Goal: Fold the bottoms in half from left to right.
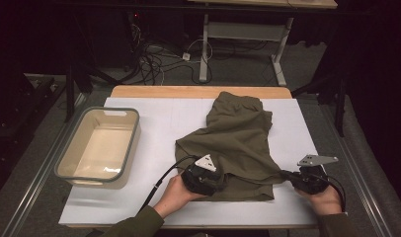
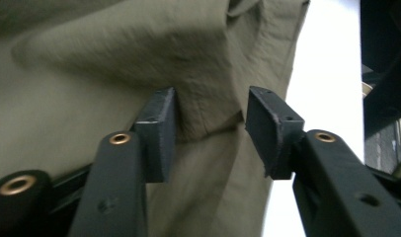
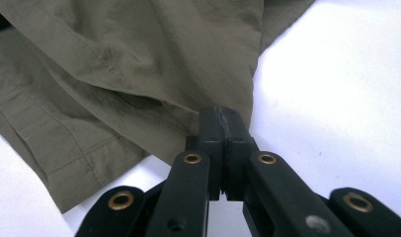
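An olive-green garment (image 1: 238, 133) lies crumpled on the white table cover (image 1: 154, 123), right of the middle. My left gripper (image 1: 220, 178) is at the garment's near edge, held by a hand. In the left gripper view its jaws (image 2: 212, 118) stand apart, with a raised fold of the olive cloth (image 2: 114, 64) between the pads and a gap on the right side. My right gripper (image 1: 288, 175) is at the garment's near right corner, where the cloth is drawn out to a point. In the right gripper view its jaws (image 3: 227, 123) are shut on the edge of the cloth (image 3: 139, 59).
A beige plastic bin (image 1: 70, 148) with a grey rim stands empty on the left of the table. The table's wooden far edge (image 1: 198, 92) shows beyond the cover. Behind it are floor cables (image 1: 154, 61) and another table's white legs (image 1: 204, 49).
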{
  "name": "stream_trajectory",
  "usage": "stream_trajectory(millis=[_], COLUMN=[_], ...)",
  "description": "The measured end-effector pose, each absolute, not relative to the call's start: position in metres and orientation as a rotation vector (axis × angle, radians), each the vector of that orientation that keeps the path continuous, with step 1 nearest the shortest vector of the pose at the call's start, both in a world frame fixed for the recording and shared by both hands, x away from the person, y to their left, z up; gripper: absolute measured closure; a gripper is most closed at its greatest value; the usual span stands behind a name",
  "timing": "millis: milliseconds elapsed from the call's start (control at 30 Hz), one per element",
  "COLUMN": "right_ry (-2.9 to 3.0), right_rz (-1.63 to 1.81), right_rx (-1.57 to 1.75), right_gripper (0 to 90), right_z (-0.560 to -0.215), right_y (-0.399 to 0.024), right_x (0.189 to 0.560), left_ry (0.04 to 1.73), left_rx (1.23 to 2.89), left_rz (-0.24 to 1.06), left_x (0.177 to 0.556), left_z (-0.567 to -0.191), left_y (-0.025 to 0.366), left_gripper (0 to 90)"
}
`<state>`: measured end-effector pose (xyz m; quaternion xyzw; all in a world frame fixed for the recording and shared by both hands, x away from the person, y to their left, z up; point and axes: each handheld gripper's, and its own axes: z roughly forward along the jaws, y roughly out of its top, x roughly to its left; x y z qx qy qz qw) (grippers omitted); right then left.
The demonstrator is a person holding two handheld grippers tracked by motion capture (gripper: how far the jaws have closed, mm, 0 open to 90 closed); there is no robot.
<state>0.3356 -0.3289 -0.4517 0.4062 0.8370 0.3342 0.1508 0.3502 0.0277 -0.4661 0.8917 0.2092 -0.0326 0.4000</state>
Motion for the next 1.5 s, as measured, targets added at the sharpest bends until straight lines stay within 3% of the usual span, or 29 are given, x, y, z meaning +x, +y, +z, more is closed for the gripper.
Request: stream_trajectory(millis=[233, 567, 800, 900, 933, 1000, 1100, 1167, 1233, 1300, 1433, 1500], right_ry=[2.399, 2.43, 2.491, 2.506, 2.512, 2.494, 2.469, 2.449, 2.442, 2.453, 2.48, 2.484], right_rz=[0.963, 1.009, 0.995, 0.995, 0.996, 1.029, 1.137, 1.178, 1.204, 1.204, 1.177, 1.181], right_rx=[1.158, 1.097, 1.028, 1.019, 1.021, 1.031, 1.017, 1.005, 0.987, 0.978, 0.962, 0.964], right_gripper=[90.0, 90.0, 90.0, 90.0, 87.4, 73.6, 60.4, 56.0, 52.4, 51.8, 51.7, 51.7], right_z=[-0.45, -0.446, -0.45, -0.452, -0.453, -0.452, -0.445, -0.441, -0.44, -0.441, -0.445, -0.446], right_y=[-0.329, -0.319, -0.307, -0.307, -0.307, -0.308, -0.307, -0.304, -0.3, -0.296, -0.29, -0.289], right_x=[0.335, 0.328, 0.313, 0.31, 0.31, 0.31, 0.31, 0.31, 0.311, 0.313, 0.315, 0.316], left_ry=[0.532, 0.481, 0.51, 0.527, 0.54, 0.55, 0.553, 0.544, 0.535, 0.532, 0.539, 0.541], left_rx=[2.281, 2.382, 2.403, 2.368, 2.358, 2.32, 2.297, 2.296, 2.306, 2.324, 2.365, 2.362], left_rz=[-0.055, -0.007, -0.007, -0.018, -0.005, -0.032, -0.031, -0.028, -0.019, -0.013, -0.006, -0.012], left_x=[0.355, 0.347, 0.327, 0.321, 0.321, 0.323, 0.325, 0.326, 0.327, 0.332, 0.338, 0.338], left_z=[-0.461, -0.431, -0.434, -0.44, -0.442, -0.444, -0.448, -0.451, -0.454, -0.458, -0.461, -0.459], left_y=[0.032, 0.086, 0.117, 0.122, 0.122, 0.121, 0.114, 0.108, 0.101, 0.096, 0.094, 0.096], left_gripper=[81.6, 82.0, 85.1, 83.2, 77.0, 72.9, 58.4, 51.9, 52.7, 59.8, 85.4, 86.2])
